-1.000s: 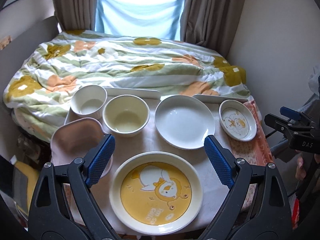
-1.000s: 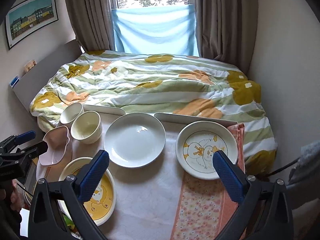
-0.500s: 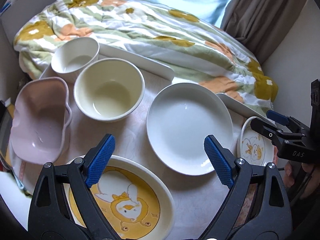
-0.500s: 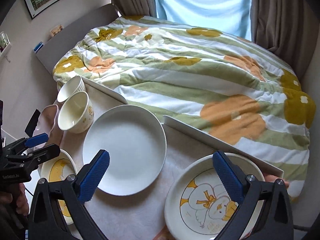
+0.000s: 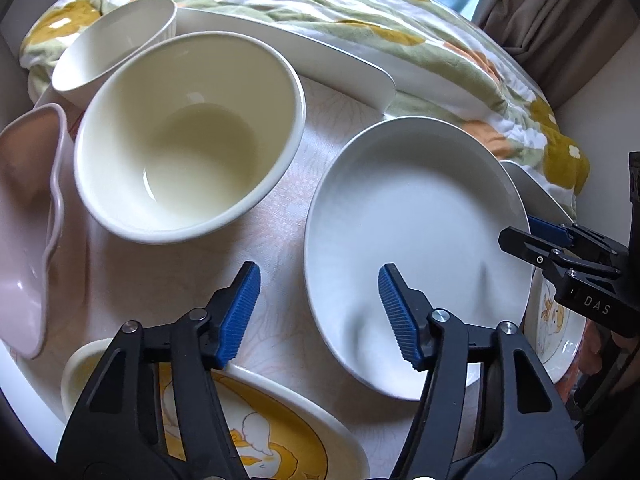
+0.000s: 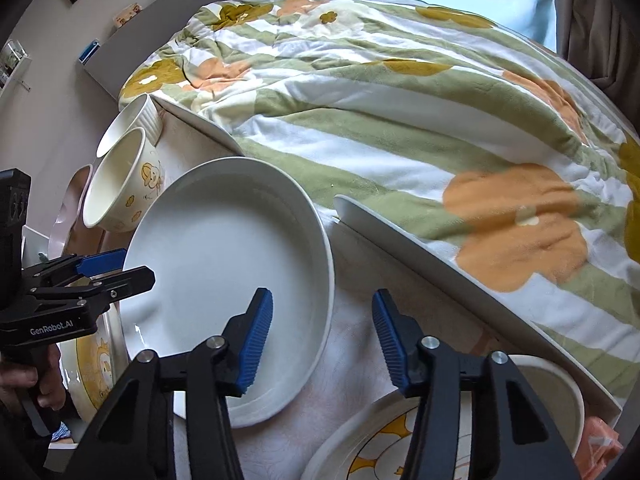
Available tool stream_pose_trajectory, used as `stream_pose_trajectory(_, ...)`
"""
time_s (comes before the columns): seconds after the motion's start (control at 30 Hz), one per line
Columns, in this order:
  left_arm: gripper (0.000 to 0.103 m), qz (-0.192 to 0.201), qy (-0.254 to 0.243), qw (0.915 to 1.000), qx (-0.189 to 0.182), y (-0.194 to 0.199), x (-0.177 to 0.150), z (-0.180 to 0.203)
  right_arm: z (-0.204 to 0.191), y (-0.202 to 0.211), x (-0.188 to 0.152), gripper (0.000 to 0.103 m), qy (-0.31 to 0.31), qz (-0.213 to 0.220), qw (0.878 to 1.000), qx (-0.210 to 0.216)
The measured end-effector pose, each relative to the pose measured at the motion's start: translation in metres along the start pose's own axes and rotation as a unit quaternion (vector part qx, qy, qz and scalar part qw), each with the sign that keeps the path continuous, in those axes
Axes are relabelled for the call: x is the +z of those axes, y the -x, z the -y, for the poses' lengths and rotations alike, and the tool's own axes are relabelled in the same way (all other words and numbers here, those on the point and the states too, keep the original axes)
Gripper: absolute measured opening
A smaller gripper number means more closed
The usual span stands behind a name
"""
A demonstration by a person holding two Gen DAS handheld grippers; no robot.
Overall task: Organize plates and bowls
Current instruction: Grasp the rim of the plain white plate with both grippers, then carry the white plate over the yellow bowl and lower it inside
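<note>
A plain white plate lies mid-table; it also shows in the right wrist view. My left gripper is open, its jaws straddling the plate's left rim. My right gripper is open, straddling the plate's right rim. A cream bowl with a duck print stands left of the plate. A ribbed white bowl stands behind it. A pink wavy dish is at far left. A yellow duck plate lies under my left gripper. A second duck plate lies under my right gripper.
The table has a raised white back rim. A flowered quilt on a bed lies right behind it. Curtains and a wall close the right side.
Both grippers have moved forward and down onto the white plate from either side. Their jaws have narrowed but stay open. The dishes have not moved.
</note>
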State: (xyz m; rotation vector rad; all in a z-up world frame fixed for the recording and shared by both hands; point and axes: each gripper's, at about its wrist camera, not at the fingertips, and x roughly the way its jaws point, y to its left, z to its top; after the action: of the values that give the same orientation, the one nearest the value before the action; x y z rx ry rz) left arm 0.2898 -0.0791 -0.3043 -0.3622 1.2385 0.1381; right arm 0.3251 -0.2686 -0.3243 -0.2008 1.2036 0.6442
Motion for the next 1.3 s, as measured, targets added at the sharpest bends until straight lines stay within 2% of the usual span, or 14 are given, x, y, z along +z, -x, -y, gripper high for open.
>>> stream_pose_trajectory(0.07, 0.048, -0.004, -0.003, 1.0, -0.002, -0.003, 0.0, 0.002, 0.001, -0.002, -0.001, 0.035, 0.003, -0.004, 1.0, 0.002)
stream_pose_trajectory(0.23, 0.041, -0.011, -0.01, 0.9999, 0.0, -0.007, -0.004, 0.004, 0.004, -0.006, -0.002, 0.032, 0.003, -0.01, 1.0, 0.01)
stream_pose_trajectory(0.33, 0.03, -0.009, -0.015, 0.9998, -0.002, -0.007, -0.006, 0.005, 0.005, -0.007, -0.003, 0.03, 0.001, -0.012, 1.0, 0.012)
stream_pose_trajectory(0.37, 0.023, -0.009, -0.014, 0.9998, -0.009, -0.007, -0.006, 0.006, 0.005, -0.007, -0.003, 0.029, 0.002, -0.012, 1.0, 0.014)
stream_pose_trajectory(0.5, 0.021, -0.007, -0.018, 0.9998, -0.006, -0.005, -0.007, 0.005, 0.004, -0.009, -0.004, 0.016, 0.008, -0.013, 1.0, 0.027)
stream_pose_trajectory(0.9, 0.019, 0.008, -0.029, 0.9995, 0.009, 0.004, -0.009, 0.008, 0.004, -0.009, -0.005, 0.016, 0.009, -0.006, 1.0, 0.021)
stream_pose_trajectory(1.3, 0.019, 0.046, -0.043, 0.9978, 0.021, 0.052, -0.014, 0.01, -0.019, 0.024, -0.006, 0.016, 0.017, 0.02, 0.999, 0.021)
